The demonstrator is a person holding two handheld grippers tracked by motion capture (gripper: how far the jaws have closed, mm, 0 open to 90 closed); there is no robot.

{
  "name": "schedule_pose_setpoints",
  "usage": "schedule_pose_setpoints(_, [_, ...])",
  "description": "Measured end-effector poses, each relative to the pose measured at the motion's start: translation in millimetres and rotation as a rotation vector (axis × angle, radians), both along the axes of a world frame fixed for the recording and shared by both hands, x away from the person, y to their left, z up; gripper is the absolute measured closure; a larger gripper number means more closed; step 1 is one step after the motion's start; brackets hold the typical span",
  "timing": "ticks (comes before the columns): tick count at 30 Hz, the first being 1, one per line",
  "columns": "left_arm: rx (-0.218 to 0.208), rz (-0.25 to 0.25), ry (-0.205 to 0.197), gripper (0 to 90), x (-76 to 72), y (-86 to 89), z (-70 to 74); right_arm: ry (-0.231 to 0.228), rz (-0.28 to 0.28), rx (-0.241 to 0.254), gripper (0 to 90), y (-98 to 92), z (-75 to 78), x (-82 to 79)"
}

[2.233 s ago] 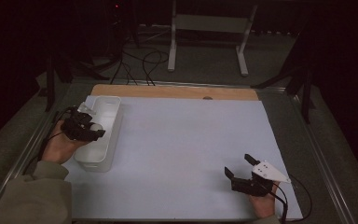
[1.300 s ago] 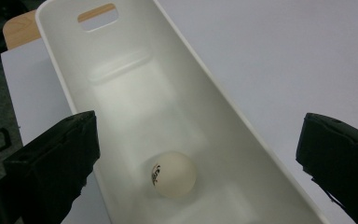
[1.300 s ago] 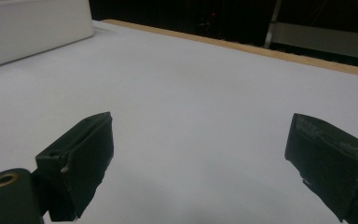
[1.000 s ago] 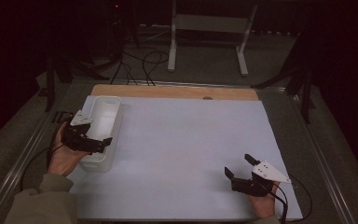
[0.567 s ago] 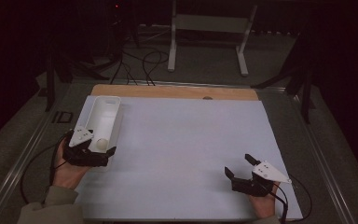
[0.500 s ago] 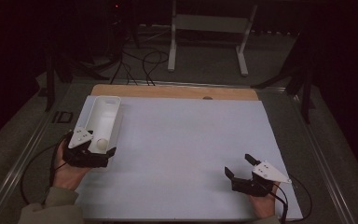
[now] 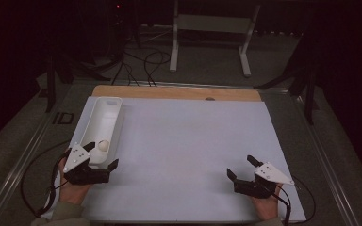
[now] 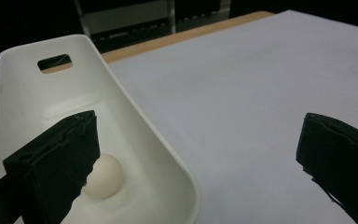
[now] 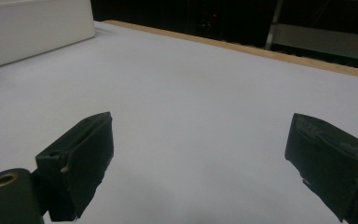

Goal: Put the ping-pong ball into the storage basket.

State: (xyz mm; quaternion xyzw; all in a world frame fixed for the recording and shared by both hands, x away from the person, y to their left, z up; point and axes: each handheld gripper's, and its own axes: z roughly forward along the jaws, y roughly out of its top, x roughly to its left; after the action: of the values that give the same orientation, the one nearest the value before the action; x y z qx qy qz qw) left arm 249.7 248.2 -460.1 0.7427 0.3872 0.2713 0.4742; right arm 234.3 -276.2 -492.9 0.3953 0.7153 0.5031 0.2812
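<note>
White ball (image 7: 103,145) sits in the near end of the long white tray (image 7: 104,104), resting on the tray floor, and nothing is touching it. From the left gripper view the ball (image 8: 103,176) shows pale and round just beyond the left-hand jaw, down in the rounded corner of the tray (image 8: 135,126), with the tray's handle slot up at the far end. Left gripper (image 7: 102,154) hovers right at that near end of the tray, jaws spread wide and holding nothing; one jaw tip is over the tray close beside the ball, the other hangs outside the tray wall over the white sheet (image 7: 188,141). In its own view the left gripper (image 8: 200,163) straddles the tray's side wall, one jaw on each side. The grey three-cornered plate rides on top, and the person's left hand (image 7: 73,188) grips it from below, a cable looping away toward the table's left edge. Over on the other side, well apart from tray and ball, the right gripper (image 7: 240,167) rests low near the front right of the sheet, jaws also spread wide and empty, with bare white surface between them. The right gripper view has the right gripper (image 9: 200,154) looking across the open sheet to the side wall of the tray (image 9: 32,32) far off at the upper left. A wooden strip (image 7: 179,92) runs along the far edge of the table.
</note>
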Motion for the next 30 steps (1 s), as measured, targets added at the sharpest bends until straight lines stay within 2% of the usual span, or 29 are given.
schedule_pose_setpoints(6, [0.018, 0.003, -0.016, 0.0, -2.2, -0.8, -7.8, -0.004, 0.006, -0.002, 7.5, -1.1, 1.0, 0.6])
schedule_pose_setpoints(7, [0.020, -0.006, -0.032, 0.0, -4.2, -3.0, -8.9, -0.003, 0.008, 0.010, 7.5, -1.7, 1.7, 1.0])
schedule_pose_setpoints(10, [0.028, -0.011, -0.038, 0.0, -4.7, -5.1, -11.2, -0.009, 0.015, 0.017, 7.5, -3.1, 2.6, 2.1])
schedule_pose_setpoints(12, [0.022, -0.011, -0.041, 0.0, -4.8, -5.0, -13.0, -0.010, 0.018, 0.018, 7.5, -3.2, 3.0, 2.3])
schedule_pose_setpoints(15, [-0.013, 0.018, -0.056, 0.0, -6.7, 0.8, -17.5, -0.018, 0.026, 0.026, 7.5, -3.6, 5.0, 2.2])
schedule_pose_setpoints(18, [-0.009, 0.022, -0.068, 0.0, -7.8, 0.1, -18.1, -0.020, 0.032, 0.029, 7.5, -3.5, 5.9, 2.5])
schedule_pose_setpoints(22, [0.002, -0.002, -0.055, 0.0, -7.2, -5.8, -22.4, -0.021, 0.040, 0.029, 7.5, -3.1, 6.5, 2.4])
schedule_pose_setpoints(25, [-0.009, -0.001, -0.057, 0.0, -6.9, -5.4, -22.4, -0.024, 0.044, 0.028, 7.5, -2.2, 6.7, 2.0])
schedule_pose_setpoints(30, [-0.003, 0.005, -0.054, 0.0, -6.4, -6.3, -23.5, -0.023, 0.047, 0.029, 7.5, -0.7, 6.1, 1.3])
